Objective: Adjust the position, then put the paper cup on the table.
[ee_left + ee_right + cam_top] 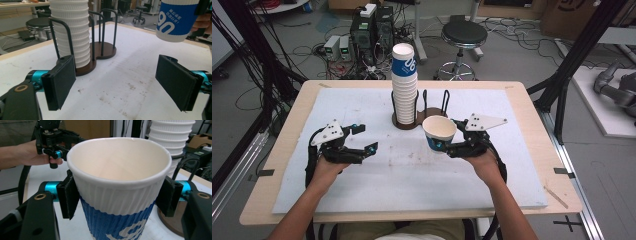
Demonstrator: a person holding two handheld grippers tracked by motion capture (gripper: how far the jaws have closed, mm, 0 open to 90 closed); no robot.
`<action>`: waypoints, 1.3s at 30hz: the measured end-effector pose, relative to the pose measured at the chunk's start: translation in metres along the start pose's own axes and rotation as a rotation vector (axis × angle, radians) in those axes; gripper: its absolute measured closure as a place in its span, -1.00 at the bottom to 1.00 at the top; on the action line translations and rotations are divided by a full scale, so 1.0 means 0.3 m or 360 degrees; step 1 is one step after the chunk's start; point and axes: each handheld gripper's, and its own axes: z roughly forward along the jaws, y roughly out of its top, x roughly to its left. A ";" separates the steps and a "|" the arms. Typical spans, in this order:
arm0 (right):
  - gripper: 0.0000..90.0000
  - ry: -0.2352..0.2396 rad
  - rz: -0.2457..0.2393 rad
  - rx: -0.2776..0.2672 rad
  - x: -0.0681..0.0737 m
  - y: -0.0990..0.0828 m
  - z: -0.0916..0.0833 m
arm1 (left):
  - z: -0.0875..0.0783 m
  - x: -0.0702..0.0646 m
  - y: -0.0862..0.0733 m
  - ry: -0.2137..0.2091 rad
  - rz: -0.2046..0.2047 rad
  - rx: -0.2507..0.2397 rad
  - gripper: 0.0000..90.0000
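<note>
Currently: paper cup [439, 132] clamped in right gripper [451, 145] above table [362, 190] beside cup stack [404, 85]; left gripper [364, 137] wide open, empty; risk: thin wall crushing or slipping under squeeze.

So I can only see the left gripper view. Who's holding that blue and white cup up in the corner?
Observer: The right gripper clamps the cup, a jaw on each side.
Operator: Is anything in it?
Observer: No, the right gripper view shows it empty inside.
Operator: How tall is the cup stack?
Observer: The high view shows the stack rising well above the holder, with a blue-banded cup on top.
</note>
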 end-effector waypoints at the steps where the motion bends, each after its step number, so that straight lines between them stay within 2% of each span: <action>1: -0.32 -0.0005 0.0006 -0.0004 0.000 0.001 -0.001 | -0.002 0.002 -0.001 0.0010 -0.0006 -0.0004 -0.64; 8: -0.32 -0.0048 -0.0002 0.0010 -0.008 0.000 0.006 | -0.019 0.010 -0.008 0.0040 -0.0019 -0.0002 -0.64; 14: -0.33 -0.0047 -0.0017 0.0027 0.000 -0.001 0.010 | -0.027 0.010 -0.007 0.0058 -0.0028 -0.0013 -0.64; 22: -0.33 -0.0085 0.0007 0.0006 -0.011 -0.007 -0.020 | -0.026 0.018 -0.005 0.0075 -0.0038 -0.0042 -0.64; 29: -0.33 -0.0113 0.0003 -0.0001 -0.022 -0.010 -0.035 | -0.026 0.022 -0.007 0.0083 -0.0027 -0.0025 -0.64; 34: -0.34 -0.0198 -0.0012 0.0022 -0.044 -0.028 -0.068 | -0.029 0.017 -0.007 0.0101 -0.0028 -0.0023 -0.63; 36: -0.34 -0.0257 -0.0012 0.0029 -0.056 -0.036 -0.081 | -0.028 0.016 -0.008 0.0106 -0.0033 -0.0022 -0.63; 37: -0.34 -0.0257 -0.0012 0.0029 -0.056 -0.036 -0.081 | -0.027 0.017 -0.009 0.0108 -0.0036 -0.0021 -0.63; 38: -0.34 -0.0322 -0.0008 0.0044 -0.074 -0.045 -0.094 | -0.026 0.018 -0.010 0.0112 -0.0039 -0.0021 -0.63; 39: -0.34 -0.0322 -0.0008 0.0044 -0.074 -0.045 -0.094 | -0.026 0.018 -0.010 0.0112 -0.0039 -0.0021 -0.63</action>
